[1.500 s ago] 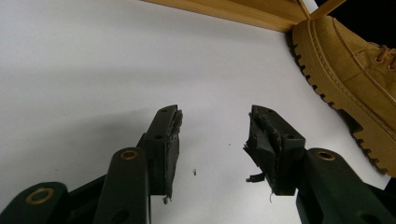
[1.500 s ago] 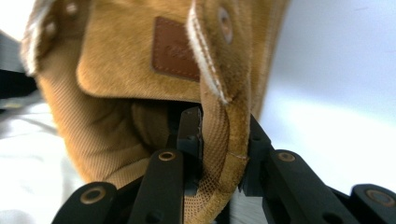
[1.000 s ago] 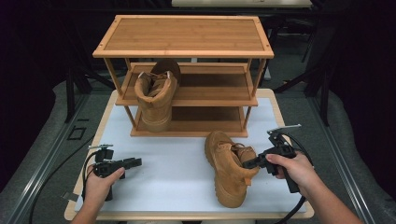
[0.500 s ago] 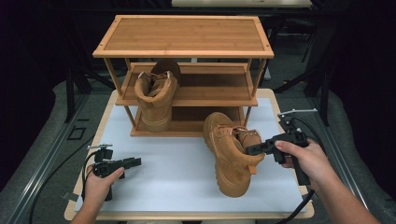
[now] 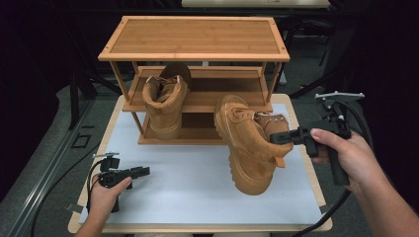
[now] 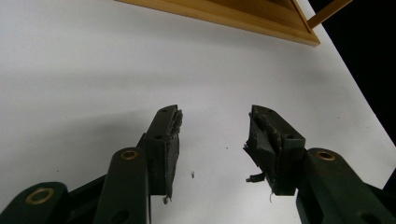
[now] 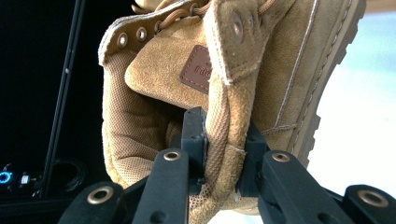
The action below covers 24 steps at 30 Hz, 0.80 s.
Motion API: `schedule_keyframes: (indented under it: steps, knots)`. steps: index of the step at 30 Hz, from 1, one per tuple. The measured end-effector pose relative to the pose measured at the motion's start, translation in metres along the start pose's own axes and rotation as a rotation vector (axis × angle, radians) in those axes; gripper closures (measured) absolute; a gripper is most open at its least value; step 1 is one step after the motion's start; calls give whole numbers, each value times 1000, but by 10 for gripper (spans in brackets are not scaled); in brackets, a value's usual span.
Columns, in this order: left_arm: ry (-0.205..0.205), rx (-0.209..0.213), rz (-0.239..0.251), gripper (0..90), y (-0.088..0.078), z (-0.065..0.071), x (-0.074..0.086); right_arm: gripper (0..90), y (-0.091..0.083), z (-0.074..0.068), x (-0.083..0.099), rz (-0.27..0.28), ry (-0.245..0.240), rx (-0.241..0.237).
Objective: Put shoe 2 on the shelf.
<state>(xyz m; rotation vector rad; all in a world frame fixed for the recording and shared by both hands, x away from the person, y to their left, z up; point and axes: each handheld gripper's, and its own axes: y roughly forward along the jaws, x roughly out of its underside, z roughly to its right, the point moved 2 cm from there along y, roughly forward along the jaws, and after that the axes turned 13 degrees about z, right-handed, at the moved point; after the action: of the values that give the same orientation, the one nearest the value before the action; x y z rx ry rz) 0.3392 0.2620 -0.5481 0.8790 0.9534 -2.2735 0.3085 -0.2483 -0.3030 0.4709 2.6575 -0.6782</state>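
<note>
Here, white table (image 5: 197, 182), dark room

A wood-edged table (image 5: 316, 190) with a pale white top stands on grey floor (image 5: 44, 163) in a dim room, its far side swallowed by near-black shadow. Dark stand legs (image 5: 79, 86) rise at the left and a black cable (image 5: 49, 190) runs across the floor beside the table. Another pale tabletop edge (image 5: 254, 3) shows at the far back.

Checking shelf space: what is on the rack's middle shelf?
One tan boot stands on the rack's middle shelf, left side. The top board hides the shelf's back.
</note>
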Motion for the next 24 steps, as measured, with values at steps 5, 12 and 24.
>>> schedule_keyframes:
  steps: [5, 12, 24]
  knots:
    - [0, 1, -1, 530, 0, -2, 0, 775, 11, 2, -18, 41, 2, -23]
    - [-8, -5, 0, 531, 0, -5, 0, 774, 46, 6, -46, 106, -25, -16]
    - [-13, -2, -6, 531, -1, -9, 0, 774, 107, 13, -80, 211, -41, 37]
